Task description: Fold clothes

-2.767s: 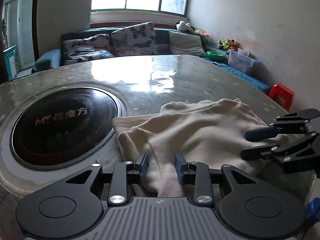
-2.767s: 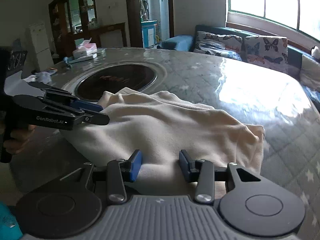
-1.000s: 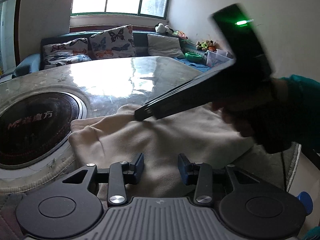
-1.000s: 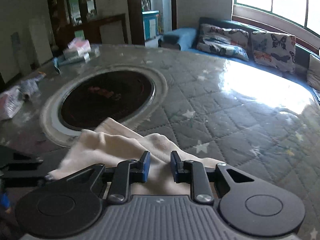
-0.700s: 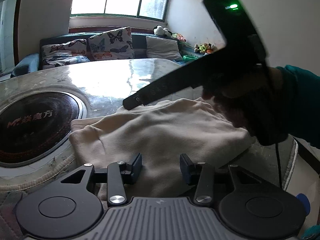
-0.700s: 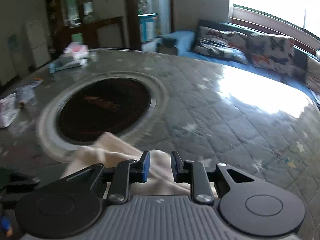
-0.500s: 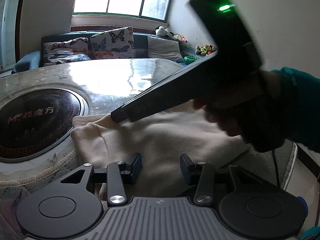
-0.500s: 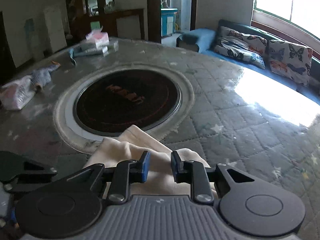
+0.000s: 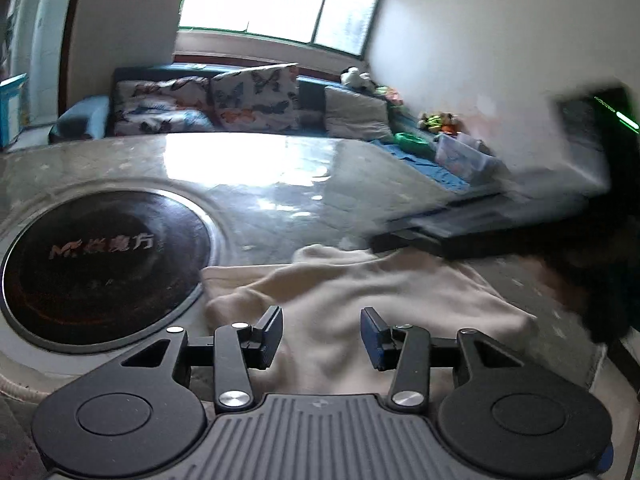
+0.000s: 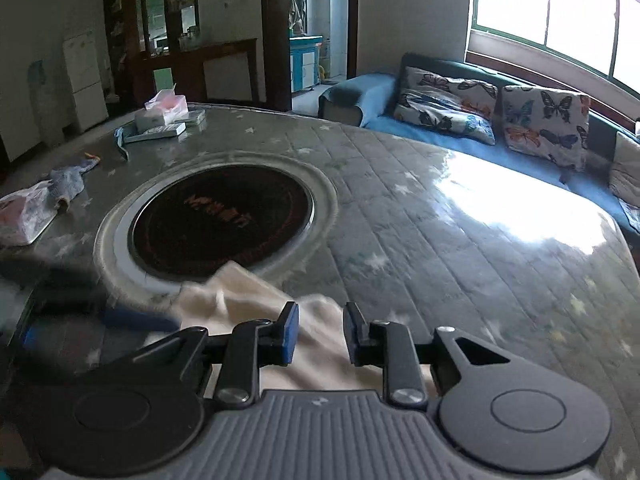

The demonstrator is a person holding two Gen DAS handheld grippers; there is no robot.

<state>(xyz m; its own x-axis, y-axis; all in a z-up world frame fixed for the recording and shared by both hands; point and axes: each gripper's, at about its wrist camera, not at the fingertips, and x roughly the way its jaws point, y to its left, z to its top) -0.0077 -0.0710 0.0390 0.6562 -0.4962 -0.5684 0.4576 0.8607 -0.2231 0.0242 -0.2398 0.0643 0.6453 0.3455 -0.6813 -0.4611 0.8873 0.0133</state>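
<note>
Spread wide, the jaws of the left gripper (image 9: 321, 334) stood apart above the near part of a cream garment (image 9: 360, 296), with cloth showing in the gap between them and nothing pinched. On the right gripper (image 10: 319, 333) the jaws were set closer but still parted, a strip of the same cream garment (image 10: 256, 300) showing in the gap; whether the blue pads (image 10: 289, 332) touched the fabric could not be told. The garment lay rumpled on a quilted, star-patterned table cover (image 10: 440, 240), its far edge just beside the pale rim of a dark round cooktop (image 10: 224, 220) sunk into the table. From the left wrist view the right gripper (badly blurred) reached in from the right, its dark tip at the garment's far edge, a green light glowing on its body. A tissue box (image 10: 164, 110) and a plastic bag (image 10: 24, 216) sat at the table's far side, well apart from the garment. Butterfly-print cushions (image 9: 256, 98) lined a blue sofa (image 10: 360, 92) beneath a bright window (image 9: 280, 0)
</note>
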